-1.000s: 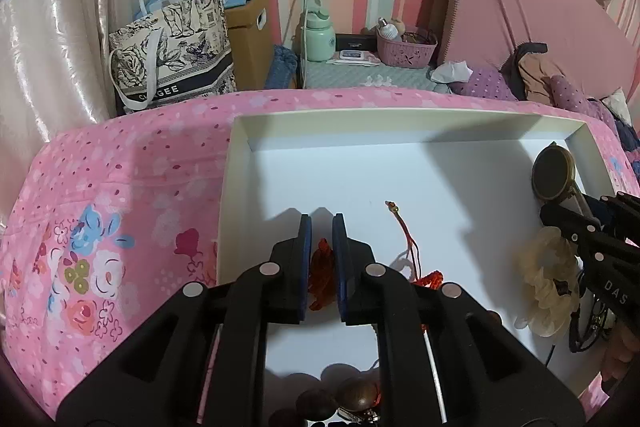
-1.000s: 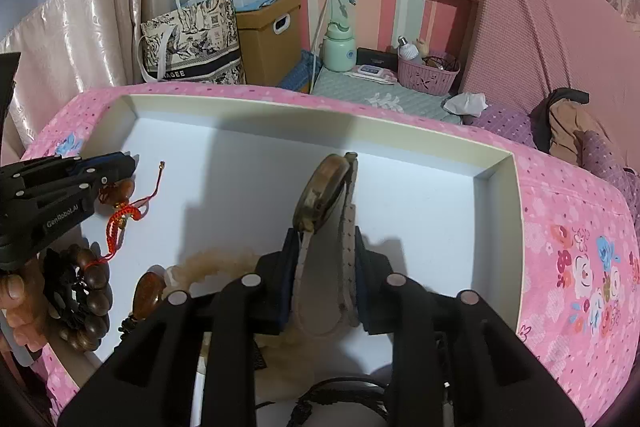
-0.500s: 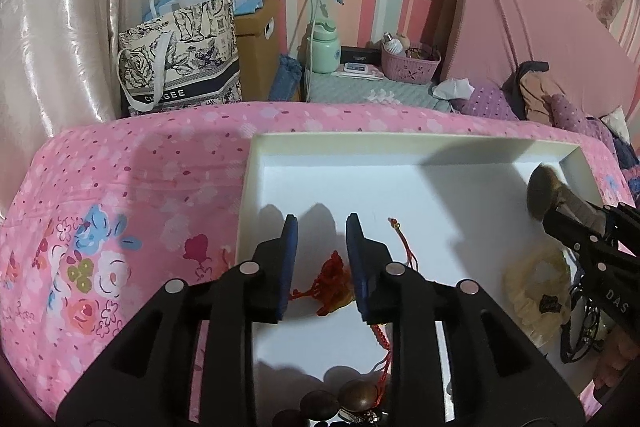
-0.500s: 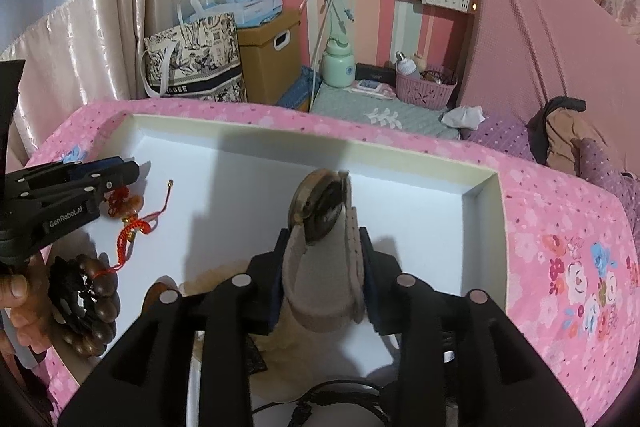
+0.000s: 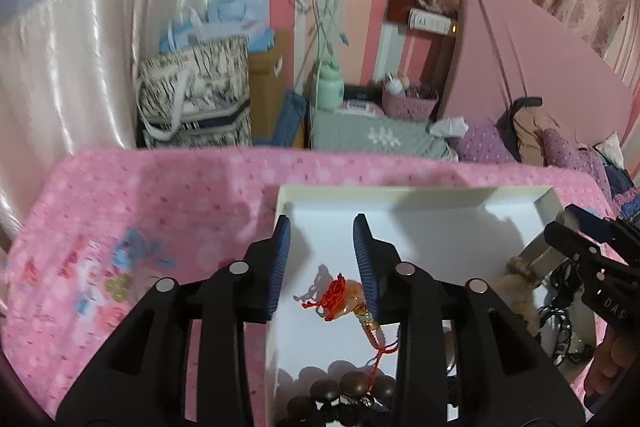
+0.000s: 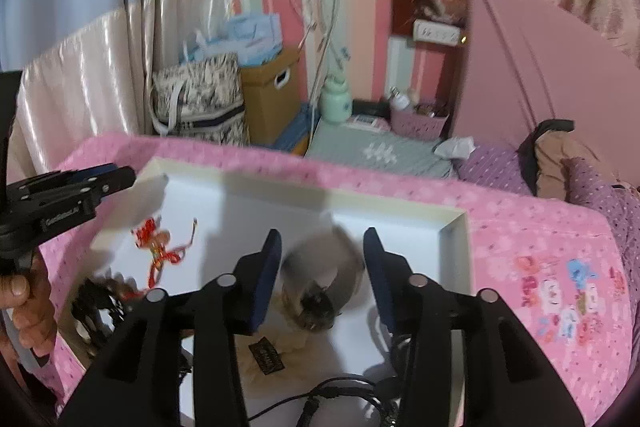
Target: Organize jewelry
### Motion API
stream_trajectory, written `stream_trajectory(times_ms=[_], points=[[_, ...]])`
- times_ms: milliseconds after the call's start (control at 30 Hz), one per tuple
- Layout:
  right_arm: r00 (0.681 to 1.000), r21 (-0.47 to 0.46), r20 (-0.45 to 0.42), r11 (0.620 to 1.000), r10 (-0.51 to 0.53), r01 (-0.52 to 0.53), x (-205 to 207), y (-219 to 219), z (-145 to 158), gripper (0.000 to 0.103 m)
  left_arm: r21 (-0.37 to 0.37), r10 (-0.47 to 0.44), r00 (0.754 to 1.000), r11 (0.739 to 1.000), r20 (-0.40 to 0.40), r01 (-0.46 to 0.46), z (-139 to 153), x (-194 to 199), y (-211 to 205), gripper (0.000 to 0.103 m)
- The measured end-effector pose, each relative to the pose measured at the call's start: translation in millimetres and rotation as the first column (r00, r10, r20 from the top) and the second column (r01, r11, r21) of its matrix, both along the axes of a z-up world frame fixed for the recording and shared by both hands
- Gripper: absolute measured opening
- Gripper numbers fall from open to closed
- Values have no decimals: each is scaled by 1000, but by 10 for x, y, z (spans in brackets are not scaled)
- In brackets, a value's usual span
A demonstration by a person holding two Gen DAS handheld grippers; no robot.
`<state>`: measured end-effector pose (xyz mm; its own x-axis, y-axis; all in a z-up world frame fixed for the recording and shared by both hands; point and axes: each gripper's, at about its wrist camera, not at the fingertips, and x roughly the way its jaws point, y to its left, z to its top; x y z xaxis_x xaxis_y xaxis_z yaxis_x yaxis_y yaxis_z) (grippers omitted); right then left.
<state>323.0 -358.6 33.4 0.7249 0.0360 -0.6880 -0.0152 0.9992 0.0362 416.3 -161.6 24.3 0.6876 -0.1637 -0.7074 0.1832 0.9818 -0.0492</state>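
Nearest in the left wrist view: dark wooden bead bracelet (image 5: pixel 340 393) at the tray's near edge. Just beyond, red cord charm (image 5: pixel 342 297) lies on the white tray (image 5: pixel 420 197) floor, below and between the left gripper (image 5: pixel 322 255) blades, touching neither as far as I can tell. Jaws have just been opening; now partly apart, nothing held.

Right wrist view: cream fluffy scrunchie (image 6: pixel 276 345) nearest, black cords beside it. Watch (image 6: pixel 320 283) blurred, partly over the scrunchie, in the gap of the right gripper (image 6: pixel 322 267). Jaws have just been opening; pads clear of it, no grip.

Step, as I judge it: both pieces just let go into the tray; release phase. Next move calls for lifting clear without snagging cord or strap, then choosing another piece.

Pose: both grippers tilted steeply downward toward the tray, a person's fingers (image 6: pixel 24 291) visible on the left handle. Beyond, pink floral bedcover (image 5: pixel 132 227).
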Motion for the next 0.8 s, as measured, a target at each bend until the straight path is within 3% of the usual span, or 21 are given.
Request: stream_trajectory(times_ms=[167,433,733,800], points=[[997,18,40,997,-72,72,-181,-169,150,55,1,-14,999,1000,32,14,176,-251,-20,39],[992,73,35,990,-119,117,-850,-354,84,59,2,-36,999,999,11,36,15,-835,206,39],[986,125,80,983,-147,136,-1916,-189,-104,61,-44,-1,1000,999,22,2,-264,-1874,656,42],[987,124,89,985,-133,122,-2101,-59,-142,66,-51,17,998,999,62,-14,-276,-2146,721,50]])
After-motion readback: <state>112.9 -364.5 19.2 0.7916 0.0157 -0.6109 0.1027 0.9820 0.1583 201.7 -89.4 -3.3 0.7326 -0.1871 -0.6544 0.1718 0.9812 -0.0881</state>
